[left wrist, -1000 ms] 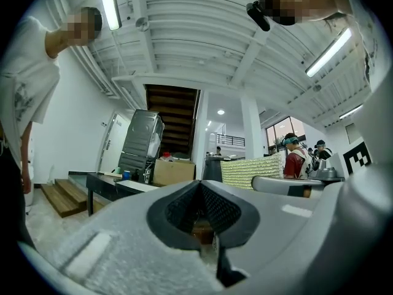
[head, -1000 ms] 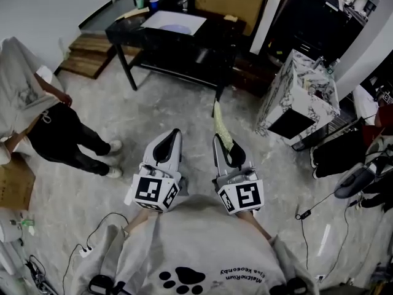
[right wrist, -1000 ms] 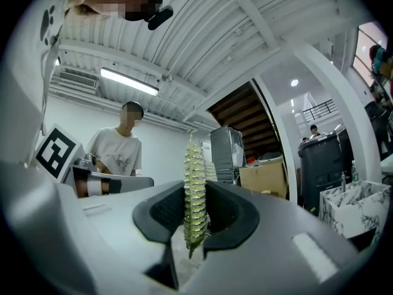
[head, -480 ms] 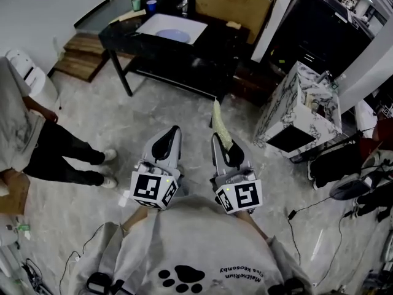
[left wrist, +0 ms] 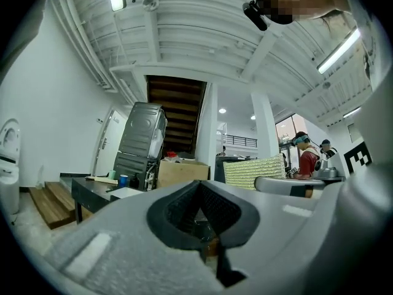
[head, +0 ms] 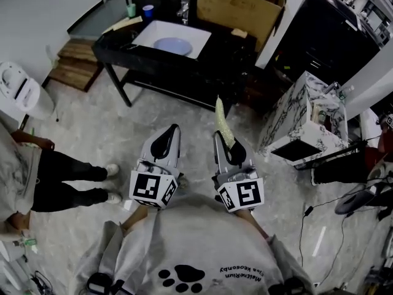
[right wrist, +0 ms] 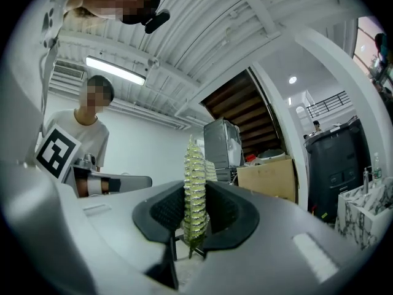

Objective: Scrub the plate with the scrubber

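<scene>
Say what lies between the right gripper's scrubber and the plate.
Head view: from the scrubber, bare floor, then the black table's front edge and the sink's rim before the plate.

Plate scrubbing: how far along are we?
Done: the scrubber is clamped in the right gripper. In hand: the grippers hang short of the black table, left gripper shut and empty. Left: reaching the plate in the white sink and all the scrubbing.

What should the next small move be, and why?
Probably step closer to the black table: the plate lies in its white sink, far ahead of the right gripper, which already clamps the scrubber.
</scene>
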`<state>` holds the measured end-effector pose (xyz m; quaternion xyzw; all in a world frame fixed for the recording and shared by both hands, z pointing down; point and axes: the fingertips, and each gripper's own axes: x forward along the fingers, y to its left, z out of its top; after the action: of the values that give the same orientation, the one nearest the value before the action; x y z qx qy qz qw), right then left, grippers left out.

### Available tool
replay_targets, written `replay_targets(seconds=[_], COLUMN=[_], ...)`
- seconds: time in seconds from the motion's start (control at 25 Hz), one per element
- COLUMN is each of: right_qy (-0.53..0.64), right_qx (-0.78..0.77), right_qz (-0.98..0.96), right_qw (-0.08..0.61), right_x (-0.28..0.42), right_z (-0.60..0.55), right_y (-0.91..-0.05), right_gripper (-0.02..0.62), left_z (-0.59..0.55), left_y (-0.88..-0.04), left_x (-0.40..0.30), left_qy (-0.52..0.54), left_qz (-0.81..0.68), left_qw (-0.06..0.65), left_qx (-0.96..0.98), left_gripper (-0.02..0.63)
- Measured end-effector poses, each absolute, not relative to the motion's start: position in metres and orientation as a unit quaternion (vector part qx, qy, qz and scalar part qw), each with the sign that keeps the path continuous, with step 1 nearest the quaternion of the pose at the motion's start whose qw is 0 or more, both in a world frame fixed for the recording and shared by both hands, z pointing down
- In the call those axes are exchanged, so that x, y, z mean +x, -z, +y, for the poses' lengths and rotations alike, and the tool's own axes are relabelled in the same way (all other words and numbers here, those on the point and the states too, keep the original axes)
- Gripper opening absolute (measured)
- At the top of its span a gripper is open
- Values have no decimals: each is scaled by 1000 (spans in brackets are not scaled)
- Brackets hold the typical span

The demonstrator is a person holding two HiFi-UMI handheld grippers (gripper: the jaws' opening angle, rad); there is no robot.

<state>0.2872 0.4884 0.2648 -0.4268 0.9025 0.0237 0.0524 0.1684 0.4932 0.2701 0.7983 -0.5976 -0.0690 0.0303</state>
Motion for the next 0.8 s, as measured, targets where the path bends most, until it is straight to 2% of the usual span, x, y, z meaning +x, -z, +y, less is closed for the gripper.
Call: replay_targets(seconds=[0.8], right_qy=[-12], right_qx=[-388], right_qz=[921], right_qw=[37], right_x=[217], right_z=[401], right_y=[-287], right_gripper=[76], left_z=[426], left_y=[-306], left_x=[99], left_qy=[64], left_qz=[-632], left_qw=[60], left_qx=[770], left_gripper=[3])
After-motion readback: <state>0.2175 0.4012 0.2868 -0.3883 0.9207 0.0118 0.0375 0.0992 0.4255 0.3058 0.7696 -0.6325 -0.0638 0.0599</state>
